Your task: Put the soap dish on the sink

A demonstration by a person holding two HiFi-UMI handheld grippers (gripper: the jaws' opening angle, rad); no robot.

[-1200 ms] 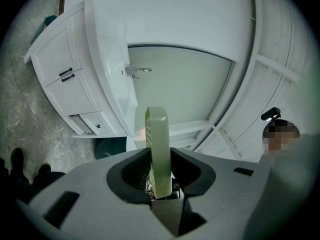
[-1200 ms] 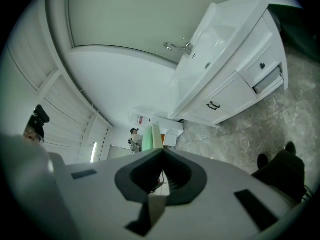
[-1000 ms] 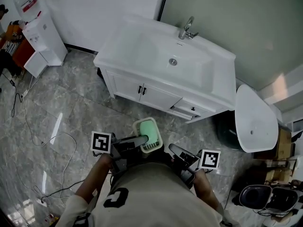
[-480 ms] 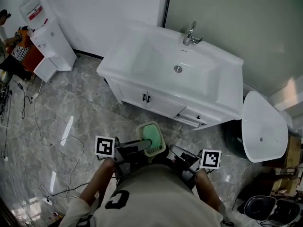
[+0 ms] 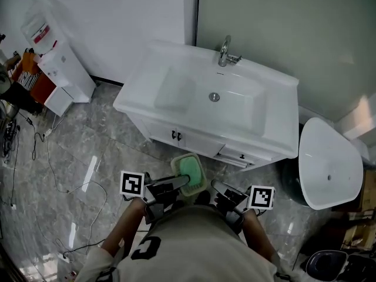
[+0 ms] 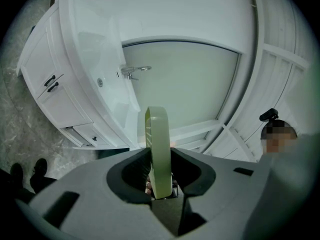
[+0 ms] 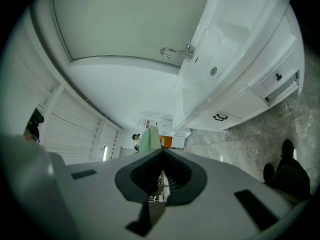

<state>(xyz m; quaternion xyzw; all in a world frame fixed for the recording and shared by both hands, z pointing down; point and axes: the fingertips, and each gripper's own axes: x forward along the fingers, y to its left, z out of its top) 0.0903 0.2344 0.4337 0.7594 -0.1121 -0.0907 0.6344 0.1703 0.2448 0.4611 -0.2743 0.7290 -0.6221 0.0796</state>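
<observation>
Grey marble floor (image 5: 88, 151), with a white sink (image 5: 170, 96) on a cabinet against the wall and its tap (image 5: 224, 50) at the back rim. I note the left gripper (image 5: 176, 184) clamped on the green soap dish (image 5: 190, 170), which stands on edge between its jaws. The dish is held in the air in front of the cabinet, well apart from the sink top. The right gripper (image 5: 220, 188) sits beside it, jaws together with nothing between them.
</observation>
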